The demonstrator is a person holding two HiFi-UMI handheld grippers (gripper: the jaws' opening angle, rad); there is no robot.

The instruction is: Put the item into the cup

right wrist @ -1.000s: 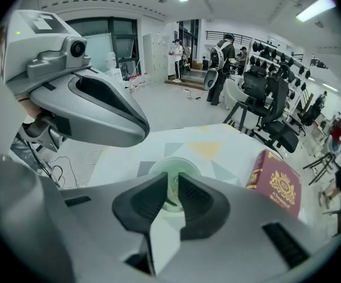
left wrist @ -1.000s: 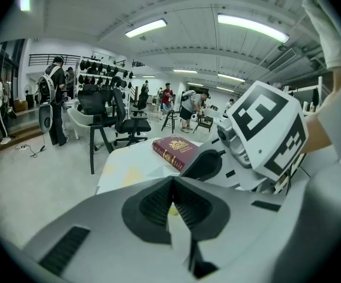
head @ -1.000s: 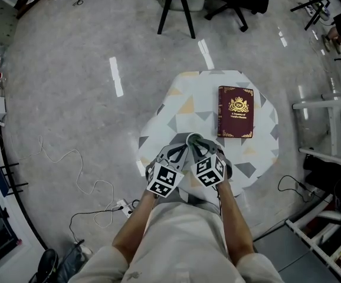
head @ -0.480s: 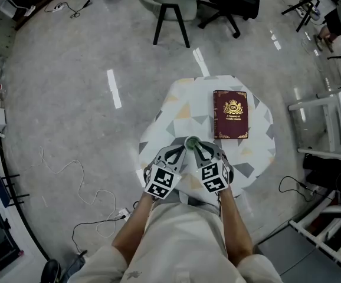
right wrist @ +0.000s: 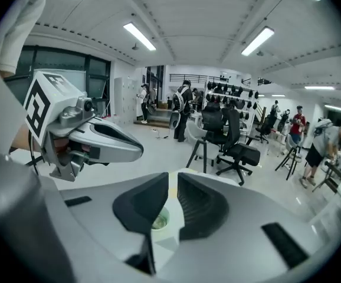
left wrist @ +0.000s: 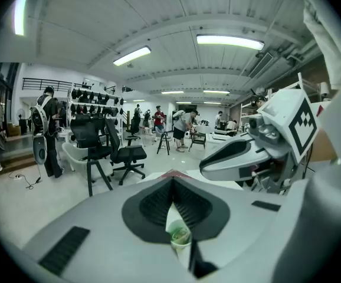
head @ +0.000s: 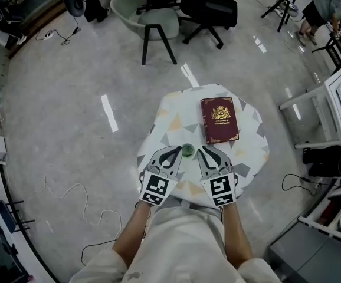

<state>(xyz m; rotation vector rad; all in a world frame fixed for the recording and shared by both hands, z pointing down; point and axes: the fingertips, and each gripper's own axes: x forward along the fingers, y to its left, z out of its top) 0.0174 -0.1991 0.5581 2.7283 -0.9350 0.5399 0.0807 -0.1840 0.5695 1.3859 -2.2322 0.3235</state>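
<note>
Near the desk's 6 o'clock edge the cup stood between both grippers, with something greenish seemingly inside it, likely the item. The left gripper's jaws met at the tips, holding nothing; the right gripper's jaws stood a slit apart, also empty. Either tip swinging inward could clip the small, round, light-looking cup and topple it on the smooth patterned cloth. A maroon hardback book with a gilt emblem lay flat at 1 o'clock.
</note>
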